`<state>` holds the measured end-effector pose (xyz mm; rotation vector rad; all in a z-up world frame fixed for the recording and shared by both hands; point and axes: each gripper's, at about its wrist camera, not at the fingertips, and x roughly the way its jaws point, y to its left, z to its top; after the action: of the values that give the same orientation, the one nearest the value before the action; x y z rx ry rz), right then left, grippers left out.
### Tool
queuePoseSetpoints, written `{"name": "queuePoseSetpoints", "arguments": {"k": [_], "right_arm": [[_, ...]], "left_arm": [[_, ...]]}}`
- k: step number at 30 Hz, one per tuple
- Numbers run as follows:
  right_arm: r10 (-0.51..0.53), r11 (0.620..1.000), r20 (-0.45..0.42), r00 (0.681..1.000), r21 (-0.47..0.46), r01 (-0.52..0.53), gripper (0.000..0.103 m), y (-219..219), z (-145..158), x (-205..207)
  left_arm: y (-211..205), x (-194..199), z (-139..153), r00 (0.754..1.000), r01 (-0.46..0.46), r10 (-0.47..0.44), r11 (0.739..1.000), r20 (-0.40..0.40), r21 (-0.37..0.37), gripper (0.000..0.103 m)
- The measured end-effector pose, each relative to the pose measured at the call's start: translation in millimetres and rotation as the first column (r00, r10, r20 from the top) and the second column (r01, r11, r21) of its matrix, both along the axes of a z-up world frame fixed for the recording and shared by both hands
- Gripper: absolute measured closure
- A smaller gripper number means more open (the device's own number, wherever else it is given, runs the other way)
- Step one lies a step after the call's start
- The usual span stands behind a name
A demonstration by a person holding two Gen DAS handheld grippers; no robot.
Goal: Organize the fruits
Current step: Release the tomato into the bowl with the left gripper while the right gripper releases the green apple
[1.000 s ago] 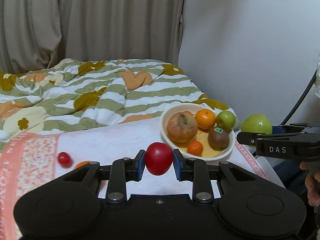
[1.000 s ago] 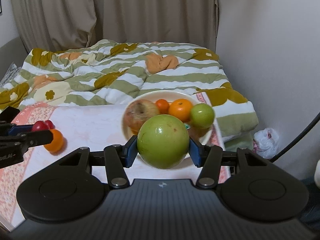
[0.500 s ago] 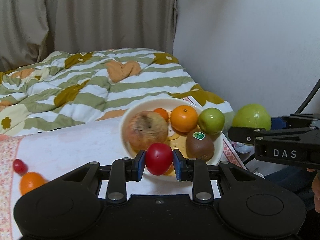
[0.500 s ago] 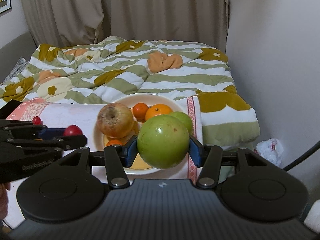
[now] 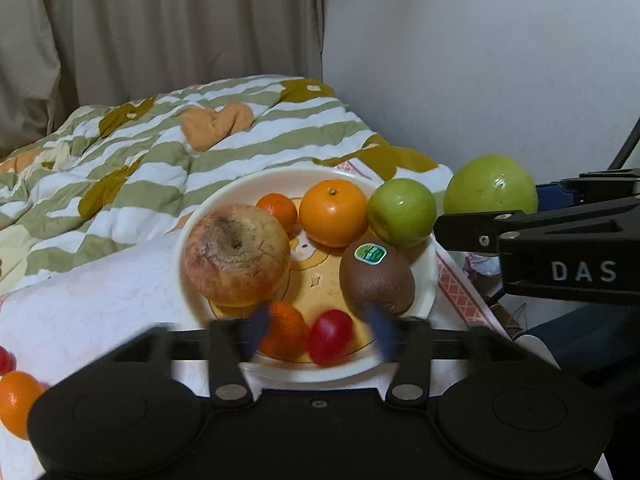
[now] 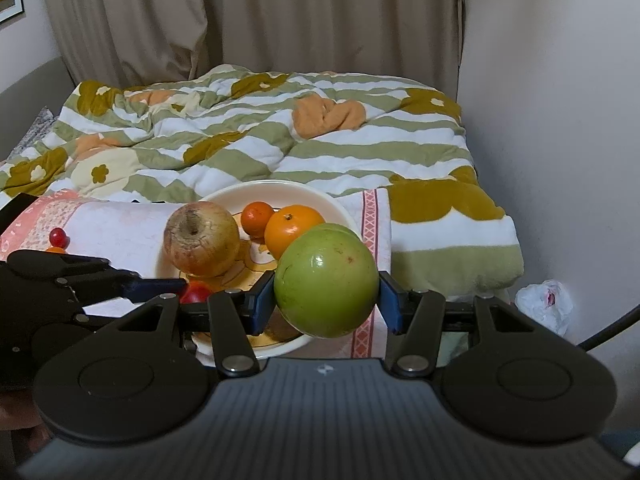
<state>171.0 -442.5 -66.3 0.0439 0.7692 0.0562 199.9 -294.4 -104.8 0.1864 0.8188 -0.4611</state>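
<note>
A cream bowl (image 5: 192,224) on the white cloth holds a blemished apple (image 5: 237,254), an orange (image 5: 333,212), a small green apple (image 5: 401,210), a kiwi (image 5: 376,278) and small mandarins. My left gripper (image 5: 318,330) is over the bowl's near rim with its blurred jaws spread; the red tomato (image 5: 330,342) sits free between them in the bowl. My right gripper (image 6: 326,300) is shut on a large green apple (image 6: 326,284), held above the bowl's right edge (image 6: 344,216). That apple also shows in the left wrist view (image 5: 490,186).
A second red tomato (image 6: 58,235) and a mandarin (image 5: 18,402) lie on the cloth to the left. A striped quilt (image 6: 280,128) covers the bed behind. The wall stands close on the right, with a white plastic bag (image 6: 544,304) on the floor.
My left gripper moved to the bowl and opened, releasing the red tomato into the bowl. My right gripper kept hold of the green apple and shifted toward the bowl's right side.
</note>
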Motion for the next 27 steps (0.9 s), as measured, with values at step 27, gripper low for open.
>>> {"name": "queuePoseSetpoints", "arguments": {"k": [27], "right_arm": [[0.183,0.983,-0.015,0.983,-0.017,-0.183,0.034,61.1,-27.2,44.6]], "left_arm": [[106.8,-19.1,30.8,0.963,-0.269,0.269,0.963,0.032,-0.013,0.006]]}}
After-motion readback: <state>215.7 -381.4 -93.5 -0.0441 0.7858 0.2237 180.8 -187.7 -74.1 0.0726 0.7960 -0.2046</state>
